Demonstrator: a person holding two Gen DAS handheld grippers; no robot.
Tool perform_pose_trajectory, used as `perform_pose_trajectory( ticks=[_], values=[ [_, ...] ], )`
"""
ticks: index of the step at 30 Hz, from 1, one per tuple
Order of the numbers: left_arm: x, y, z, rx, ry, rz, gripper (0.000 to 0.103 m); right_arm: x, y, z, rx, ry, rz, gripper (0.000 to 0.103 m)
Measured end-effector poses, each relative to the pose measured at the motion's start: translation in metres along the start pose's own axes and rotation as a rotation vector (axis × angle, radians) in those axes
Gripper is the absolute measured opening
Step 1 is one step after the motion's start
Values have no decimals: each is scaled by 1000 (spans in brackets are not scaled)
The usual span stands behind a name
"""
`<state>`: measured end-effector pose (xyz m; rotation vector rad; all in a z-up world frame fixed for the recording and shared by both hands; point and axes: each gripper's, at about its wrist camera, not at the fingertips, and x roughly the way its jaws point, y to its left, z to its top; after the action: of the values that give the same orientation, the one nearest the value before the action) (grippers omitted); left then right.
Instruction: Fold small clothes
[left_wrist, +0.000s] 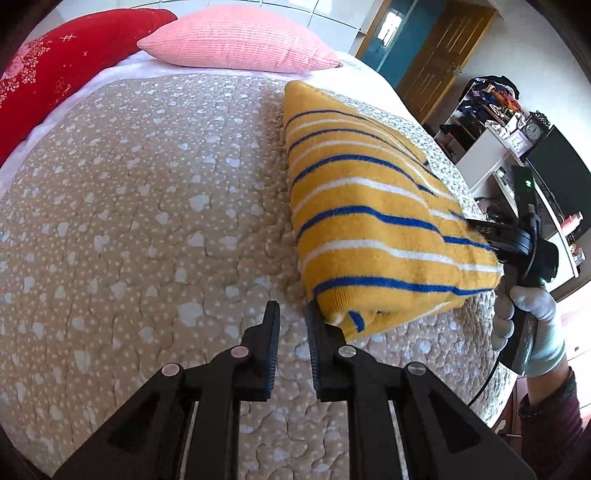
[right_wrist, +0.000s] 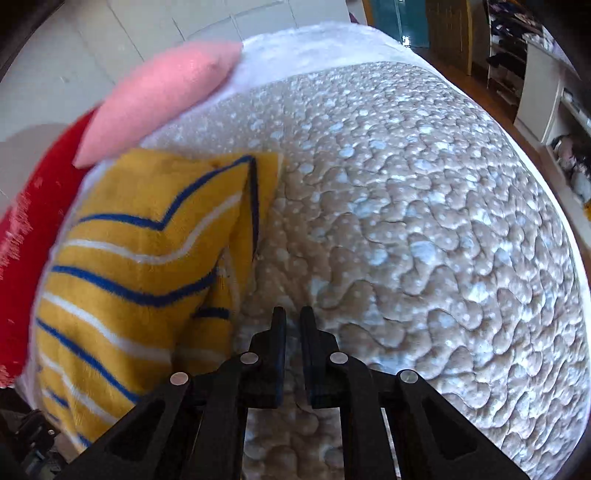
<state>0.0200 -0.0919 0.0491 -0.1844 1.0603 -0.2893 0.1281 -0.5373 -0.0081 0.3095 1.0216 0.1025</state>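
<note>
A beige quilted bedspread (left_wrist: 147, 206) with pale heart and dot patterns is covering the bed, and a white sheet (left_wrist: 122, 68) is showing at its far end. A red pillow (left_wrist: 55, 74) and a pink pillow (left_wrist: 240, 42) are lying side by side at the head of the bed. To the right of the bed, a wooden door (left_wrist: 443, 55), white shelving (left_wrist: 484, 133) crowded with small things, a clock (left_wrist: 533, 131) and a dark screen (left_wrist: 561, 162) are standing along the wall.

The folded yellow garment (left_wrist: 369, 221), striped in blue and white, is lying on the right part of the bedspread, near the bed's right edge, its thick folded edge facing the near side.

The left gripper (left_wrist: 291, 314) is pointing steeply down over the bedspread, just beside the garment's near left corner. Its fingers are standing a narrow gap apart with nothing between them; the right-hand finger (left_wrist: 314, 332) seems to be touching the cloth's corner, though the contact is hard to tell.

The right gripper (right_wrist: 293, 317) is also tilting down, hovering over bare bedspread just right of the garment, its fingers nearly closed and empty. In the left wrist view a gloved hand (left_wrist: 532, 325) is holding it at the garment's right edge.
</note>
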Motion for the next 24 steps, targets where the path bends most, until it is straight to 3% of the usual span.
perform_pose_trajectory(
  ticks=[4,7,9,10,13,18,21,24],
  values=[
    [-11,-3,5,6,-22,6,15,-30,-13,-2,34,-86,0,10],
    [-16,-2,9,-7,-43,17,23,-54,-15,3,56,-145,42,12],
    [-17,3,13,-31,-52,15,26,-63,-16,5,76,-163,75,27],
    [-18,6,15,-44,-56,4,26,-66,-15,5,86,-166,102,29],
    [-25,10,18,-61,-86,-24,29,-71,-8,-5,89,-168,167,29],
    [-19,-1,23,-27,-96,-6,38,-85,24,-41,13,-218,221,29],
    [5,-16,21,55,-60,71,41,-80,39,-54,-43,-218,197,29],
    [34,-23,15,124,15,171,42,-52,30,-60,-31,-141,138,29]
  ],
)
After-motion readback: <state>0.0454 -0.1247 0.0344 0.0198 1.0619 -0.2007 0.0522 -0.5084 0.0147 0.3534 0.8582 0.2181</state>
